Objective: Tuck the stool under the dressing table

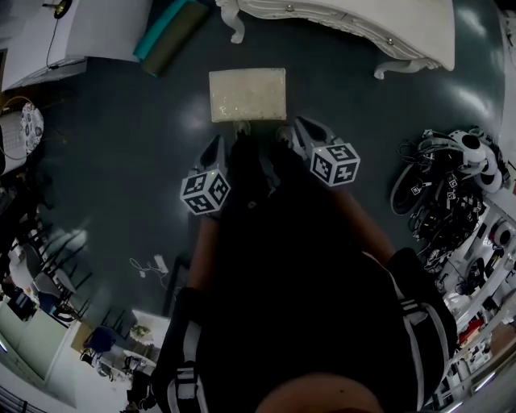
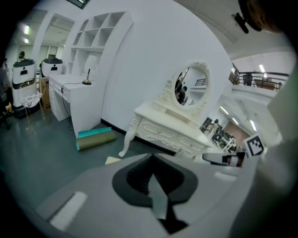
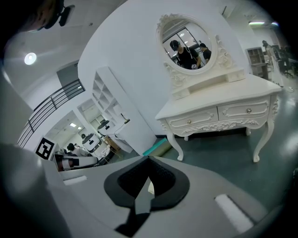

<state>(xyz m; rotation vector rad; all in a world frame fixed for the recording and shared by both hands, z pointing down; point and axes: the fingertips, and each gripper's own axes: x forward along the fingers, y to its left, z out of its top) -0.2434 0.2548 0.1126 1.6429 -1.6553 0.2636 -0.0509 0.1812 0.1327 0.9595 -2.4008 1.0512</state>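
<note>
One cream, rectangular padded stool [image 1: 247, 94] stands on the dark grey-green floor [image 1: 121, 185], in front of the white carved dressing table [image 1: 339, 18] and apart from it, not under it. A strip of bare floor lies between the stool's far edge and the table's curved legs. The left tongs [image 1: 216, 146] point at the stool's near left corner and the right tongs [image 1: 287, 133] at its near right corner. Both tips are just short of the near edge; whether either touches the stool cannot be told. In the left gripper view the left tongs [image 2: 152, 156] are closed tip to tip with nothing gripped. In the right gripper view the right tongs [image 3: 148, 158] are likewise closed and empty. An oval mirror [image 3: 186, 42] tops the dressing table. A teal and olive rolled mat [image 1: 168, 34] lies on the floor left of the table, and black cables [image 1: 443, 198] are heaped at the floor's right edge.
</note>
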